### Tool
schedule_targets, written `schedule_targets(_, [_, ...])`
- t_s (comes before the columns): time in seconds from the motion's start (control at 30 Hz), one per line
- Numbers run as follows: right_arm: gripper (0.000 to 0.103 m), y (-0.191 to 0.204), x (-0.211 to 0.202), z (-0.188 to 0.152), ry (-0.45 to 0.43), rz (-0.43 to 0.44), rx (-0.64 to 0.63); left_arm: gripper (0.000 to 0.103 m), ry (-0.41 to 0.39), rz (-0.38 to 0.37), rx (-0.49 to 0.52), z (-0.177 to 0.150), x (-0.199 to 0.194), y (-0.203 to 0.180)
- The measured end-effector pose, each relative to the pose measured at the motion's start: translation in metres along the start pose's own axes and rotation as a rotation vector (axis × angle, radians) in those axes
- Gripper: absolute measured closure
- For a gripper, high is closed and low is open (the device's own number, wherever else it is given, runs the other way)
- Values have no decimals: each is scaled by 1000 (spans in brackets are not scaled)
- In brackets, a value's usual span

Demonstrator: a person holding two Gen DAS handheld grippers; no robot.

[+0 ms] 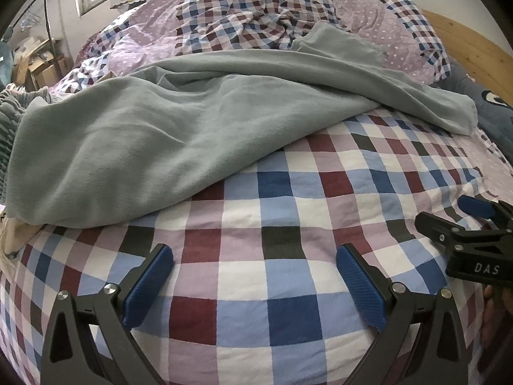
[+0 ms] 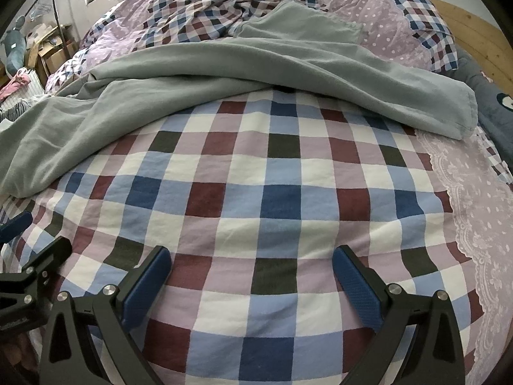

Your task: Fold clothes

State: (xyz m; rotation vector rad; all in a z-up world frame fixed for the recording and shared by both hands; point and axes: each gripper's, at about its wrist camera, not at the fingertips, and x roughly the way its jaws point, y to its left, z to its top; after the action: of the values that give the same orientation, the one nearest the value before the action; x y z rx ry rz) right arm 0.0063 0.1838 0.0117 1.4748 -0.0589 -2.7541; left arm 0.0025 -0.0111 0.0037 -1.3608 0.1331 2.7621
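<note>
Both claws, left (image 1: 255, 284) and right (image 2: 251, 284), hang spread and empty over the quilt (image 2: 275, 199); the garment (image 1: 160, 122) ahead awaits a first grasp.

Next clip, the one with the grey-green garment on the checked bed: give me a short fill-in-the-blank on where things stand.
1. The grey-green garment lies crumpled on the ____ bedcover.
2. The left gripper is ____, with nothing between its pads.
3. The right gripper hovers over the bedcover and holds ____.
4. At the far right stands a ____ headboard.

Missing words: checked; open; nothing; wooden
</note>
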Motion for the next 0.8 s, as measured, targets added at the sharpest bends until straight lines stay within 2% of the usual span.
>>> schedule_targets(0.5, [0,-1,2,0,-14,-11,-6,0,-21,-40,7,1,-4,2])
schedule_targets(0.57, [0,0,1,0,-17,-13,-6,0,-45,-28,-3,3,-9,9])
schedule_targets(0.8, [0,1,0,1,-29,-18,-8,0,-214,63,-74,14,-42,56])
